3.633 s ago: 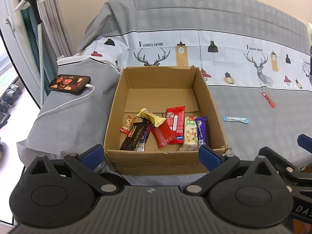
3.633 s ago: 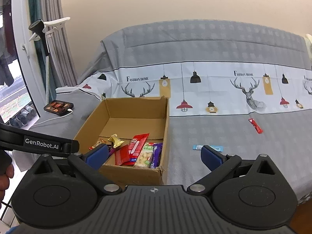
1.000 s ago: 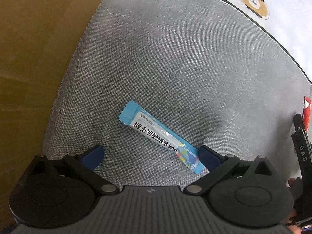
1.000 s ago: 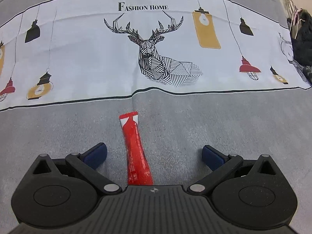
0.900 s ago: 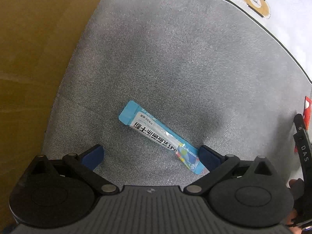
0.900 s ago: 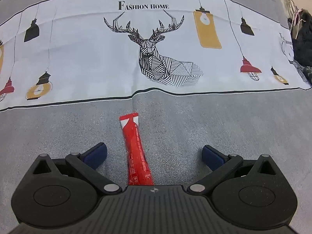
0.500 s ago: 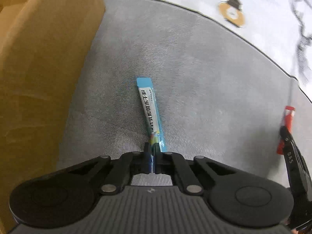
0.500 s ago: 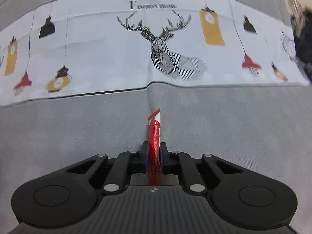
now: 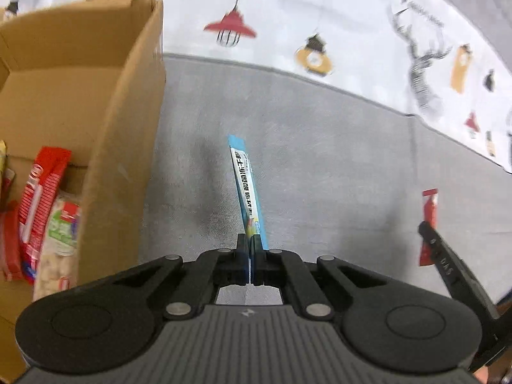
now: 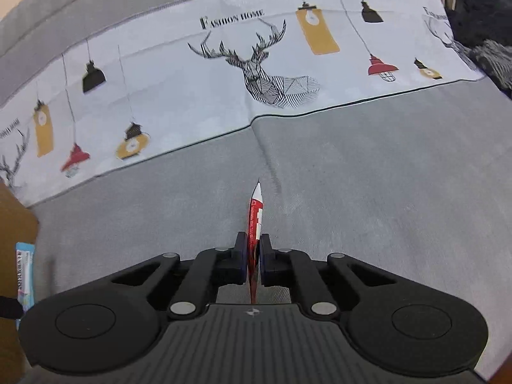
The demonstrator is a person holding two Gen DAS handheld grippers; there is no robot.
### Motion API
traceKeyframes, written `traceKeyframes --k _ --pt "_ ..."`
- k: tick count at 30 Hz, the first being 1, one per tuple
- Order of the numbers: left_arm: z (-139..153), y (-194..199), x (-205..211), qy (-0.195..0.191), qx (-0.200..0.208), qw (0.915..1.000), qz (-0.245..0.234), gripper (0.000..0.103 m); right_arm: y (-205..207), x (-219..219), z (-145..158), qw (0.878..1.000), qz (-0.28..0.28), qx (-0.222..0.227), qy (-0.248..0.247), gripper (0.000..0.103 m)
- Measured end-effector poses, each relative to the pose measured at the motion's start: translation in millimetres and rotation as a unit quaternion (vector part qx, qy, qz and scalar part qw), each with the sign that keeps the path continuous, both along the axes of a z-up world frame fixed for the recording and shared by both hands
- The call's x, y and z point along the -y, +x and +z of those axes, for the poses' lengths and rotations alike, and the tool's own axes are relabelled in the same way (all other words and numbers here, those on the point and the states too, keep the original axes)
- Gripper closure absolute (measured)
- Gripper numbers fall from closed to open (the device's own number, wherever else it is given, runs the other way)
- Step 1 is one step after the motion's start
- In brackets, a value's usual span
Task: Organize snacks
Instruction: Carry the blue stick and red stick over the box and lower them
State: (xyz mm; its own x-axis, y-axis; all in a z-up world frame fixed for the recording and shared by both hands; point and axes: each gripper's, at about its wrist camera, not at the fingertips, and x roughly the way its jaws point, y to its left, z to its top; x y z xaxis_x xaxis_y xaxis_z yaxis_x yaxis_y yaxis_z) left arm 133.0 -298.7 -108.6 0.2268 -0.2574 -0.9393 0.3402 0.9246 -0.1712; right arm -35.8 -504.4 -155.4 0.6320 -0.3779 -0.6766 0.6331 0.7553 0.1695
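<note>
Snacks in hand: two stick packets, one per tongs. Left tongs [image 9: 249, 249] are clenched on the near end of a blue packet [image 9: 245, 185]; its long axis runs straight out along the fingers, away from the camera, free end hanging above the grey cover [image 9: 320, 147] with a soft shadow beneath, so I judge it clear of the fabric. Right tongs [image 10: 252, 256] are clenched on a red packet [image 10: 255, 220], seen nearly edge-on, also pointing straight ahead, free end in the air over the same cover.

Cardboard box [image 9: 128, 102] stands just left of the blue packet in the left wrist view, open top, its right wall between packet and interior. Other snacks [image 9: 38, 198] already lie inside at the near end, among them a red wrapper and a pale green-and-white bag.

Key relation: the box lies left of both tongs. The left hand is clearly the nearer, wall just beside it. The right hand is well to the right; in the left wrist view the red packet [image 9: 428, 224] shows at the right edge, and in the right wrist view the blue packet [image 10: 25, 275] and a brown box corner sit at the far left edge.

Judgement: pickup done, carry step in hand. Next move calls for leftward travel over the wall, then release. Risk: a packet held lengthwise may catch the box rim.
</note>
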Motion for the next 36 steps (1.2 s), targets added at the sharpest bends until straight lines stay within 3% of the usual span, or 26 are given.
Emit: traceKeyframes --k 6,10,19,29,36 --pt "52.2 -29.5 -31.6 -0.037 0.043 0.9982 -0.019 0.102 -27.2 -53.2 42.2 0.999 0.011 0.033 -0.003 0.096" --pt "81.5 -42.5 -62.7 -0.023 0.070 0.9972 -0.006 0.102 -44.3 -103.8 75.3 0.998 0.035 0.057 0.000 0.096" --pt "135.1 -70.1 -181.1 -0.028 0.120 0.9919 0.030 0.102 -58.9 -225.4 139.8 0.984 0.145 0.104 -0.005 0.096" --pt "158.4 -97.8 -293.2 -0.043 0.143 0.9858 0.076 0.102 -57.8 -322.2 162.0 0.969 0.228 0.091 0.009 0.096" --pt "156.3 -114.0 -329.8 -0.046 0.147 0.9848 0.081 0.102 -67.1 -361.3 162.8 0.966 0.246 0.076 -0.005 0.096"
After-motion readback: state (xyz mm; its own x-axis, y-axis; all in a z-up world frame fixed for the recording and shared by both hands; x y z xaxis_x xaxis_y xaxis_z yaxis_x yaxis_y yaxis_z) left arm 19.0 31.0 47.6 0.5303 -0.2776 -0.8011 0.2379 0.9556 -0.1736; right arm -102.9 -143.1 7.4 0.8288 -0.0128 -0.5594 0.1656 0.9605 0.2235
